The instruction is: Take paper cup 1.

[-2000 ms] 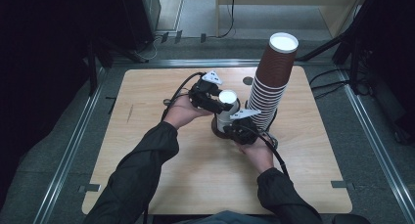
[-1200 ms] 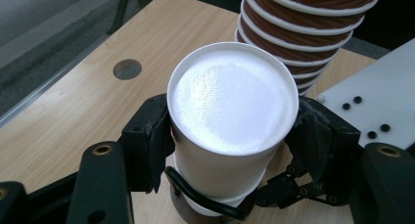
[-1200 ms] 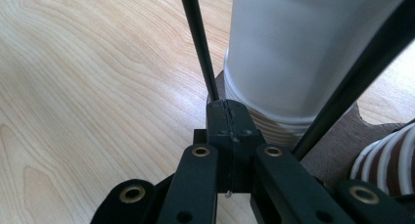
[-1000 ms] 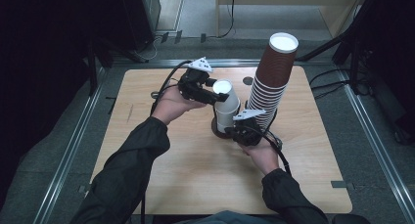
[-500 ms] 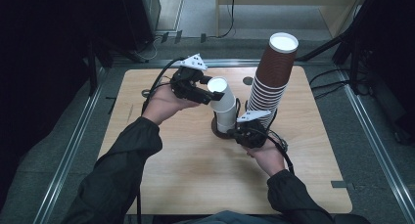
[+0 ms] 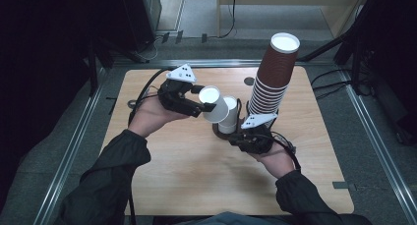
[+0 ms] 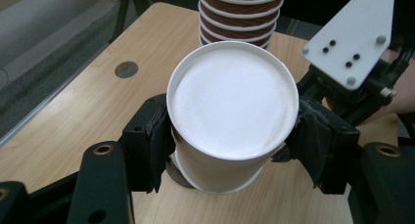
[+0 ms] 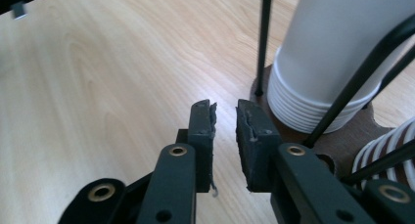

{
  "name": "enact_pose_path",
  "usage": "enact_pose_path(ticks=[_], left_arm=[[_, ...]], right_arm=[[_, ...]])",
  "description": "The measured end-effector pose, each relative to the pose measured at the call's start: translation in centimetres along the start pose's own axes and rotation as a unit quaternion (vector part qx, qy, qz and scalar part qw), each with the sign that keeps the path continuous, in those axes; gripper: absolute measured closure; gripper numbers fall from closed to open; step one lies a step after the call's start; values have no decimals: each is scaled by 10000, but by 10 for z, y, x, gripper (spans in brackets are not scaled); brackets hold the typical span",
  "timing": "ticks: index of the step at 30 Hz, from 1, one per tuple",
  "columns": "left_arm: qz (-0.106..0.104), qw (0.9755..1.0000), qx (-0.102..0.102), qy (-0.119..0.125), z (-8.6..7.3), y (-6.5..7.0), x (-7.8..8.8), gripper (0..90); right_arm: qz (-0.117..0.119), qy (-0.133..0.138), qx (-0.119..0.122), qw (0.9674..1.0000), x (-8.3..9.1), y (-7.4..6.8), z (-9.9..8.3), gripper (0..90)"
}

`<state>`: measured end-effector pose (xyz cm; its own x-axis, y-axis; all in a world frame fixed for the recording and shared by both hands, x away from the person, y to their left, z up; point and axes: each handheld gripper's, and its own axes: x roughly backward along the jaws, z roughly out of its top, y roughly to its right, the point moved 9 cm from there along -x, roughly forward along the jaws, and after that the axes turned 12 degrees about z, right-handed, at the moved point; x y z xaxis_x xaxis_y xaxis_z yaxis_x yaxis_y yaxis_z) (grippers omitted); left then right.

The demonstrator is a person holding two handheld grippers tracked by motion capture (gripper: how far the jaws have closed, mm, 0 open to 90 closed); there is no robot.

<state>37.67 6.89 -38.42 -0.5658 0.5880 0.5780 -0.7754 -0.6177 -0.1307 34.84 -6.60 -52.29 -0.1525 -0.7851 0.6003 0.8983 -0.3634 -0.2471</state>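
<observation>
A: Where is the white paper cup (image 6: 214, 103) right now?

B: Your left tongs (image 6: 200, 99) are squeezing it from both sides. In the left gripper view the two black pads press on the cup's wall just under its rim (image 7: 233, 102). You hold it tipped, with its open mouth turned toward you, up above the counter (image 6: 196, 171).

A: And what is under it?

B: A short stack of white cups (image 6: 228, 118) sits in a black wire holder (image 6: 239, 112) on a round brown base (image 8: 342, 141). Your cup is just above and to the left of that stack. I cannot tell if the two touch.

A: What about your other hand?

B: Your right tongs (image 6: 244, 136) rest low by the holder, on the side near you. In the right gripper view they (image 8: 224, 121) have a small gap between the jaws and nothing in it, so they are let go. The white stack (image 8: 337, 53) stands just to their right.

A: And the tall brown thing?

B: That is a big stack of brown paper cups (image 6: 273, 77), upside down, leaning a little, just right of the white ones
</observation>
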Motion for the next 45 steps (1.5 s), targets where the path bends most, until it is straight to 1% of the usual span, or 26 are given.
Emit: enact_pose_path(ticks=[1, 2, 4, 5, 7, 10, 12, 13, 14, 15, 17, 19, 20, 21, 22, 24, 29, 31, 32, 36, 37, 39, 40, 43, 44, 45], left_arm=[[0, 10000, 0, 0, 0, 0, 0, 351], [-9, 10000, 19, 13, -6, 2, 2, 351], [-18, 10000, 47, 3, -9, 3, 3, 351], [-51, 10000, 64, -8, -17, 5, 4, 352], [-55, 9999, 96, -3, -20, 6, 4, 351], [-112, 9999, 93, -27, -31, 12, 5, 351], [-144, 9998, 88, -42, -38, 16, 4, 351], [-163, 9998, 83, -51, -41, 18, 3, 351], [-172, 9998, 103, -53, -45, 20, 2, 351], [-188, 9997, 121, -61, -49, 22, 1, 351], [-212, 9997, 134, -71, -56, 26, -2, 351], [-236, 9996, 165, -68, -62, 29, -5, 351], [-253, 9995, 205, -58, -64, 31, -6, 351], [-296, 9993, 217, -81, -70, 35, -10, 351], [-296, 9993, 217, -81, -70, 35, -10, 351], [-347, 9990, 273, -85, -78, 39, -15, 351], [-440, 9986, 257, -173, -89, 47, -25, 351], [-458, 9984, 270, -193, -91, 48, -26, 350], [-517, 9980, 307, -197, -95, 51, -31, 350], [-558, 9977, 303, -242, -99, 56, -36, 350], [-587, 9975, 315, -221, -98, 57, -38, 350], [-743, 9962, 446, -93, -95, 61, -39, 351], [-804, 9957, 463, -54, -94, 63, -39, 350], [-878, 9950, 478, -26, -92, 66, -42, 350], [-886, 9952, 415, -44, -93, 67, -43, 350], [-922, 9948, 421, -58, -93, 69, -44, 350]], right_arm=[[0, 0, 0, 10000, 0, 0, 0, 743], [111, 1, 108, 9999, 3, -4, 0, 718], [186, -23, 178, 9997, 5, -6, -1, 689], [250, -39, 209, 9995, 6, -8, -2, 686], [271, -42, 232, 9994, 8, -10, -2, 674], [459, -37, 313, 9985, 9, -14, -3, 614], [608, -49, 384, 9974, 11, -16, -5, 555], [608, -49, 384, 9974, 11, -16, -5, 555], [636, -78, 452, 9969, 12, -17, -7, 513], [636, -78, 452, 9969, 12, -17, -7, 513], [686, -77, 482, 9964, 12, -17, -8, 477], [704, -148, 513, 9961, 12, -18, -10, 450], [704, -148, 513, 9961, 12, -18, -10, 450], [716, -147, 546, 9958, 13, -18, -11, 423], [716, -147, 546, 9958, 13, -18, -11, 423], [741, -106, 581, 9955, 15, -18, -12, 384], [831, -116, 587, 9947, 19, -19, -16, 336], [832, -111, 601, 9947, 19, -20, -16, 331], [878, -79, 641, 9940, 19, -21, -16, 314], [948, -114, 648, 9933, 17, -23, -18, 294], [957, -109, 653, 9932, 17, -23, -19, 290], [999, -86, 709, 9924, 14, -23, -19, 264], [1024, -70, 687, 9923, 14, -24, -19, 260], [1053, -43, 686, 9921, 13, -25, -18, 246], [1121, 3, 669, 9914, 13, -26, -17, 234], [1115, 11, 697, 9913, 12, -26, -17, 226]])
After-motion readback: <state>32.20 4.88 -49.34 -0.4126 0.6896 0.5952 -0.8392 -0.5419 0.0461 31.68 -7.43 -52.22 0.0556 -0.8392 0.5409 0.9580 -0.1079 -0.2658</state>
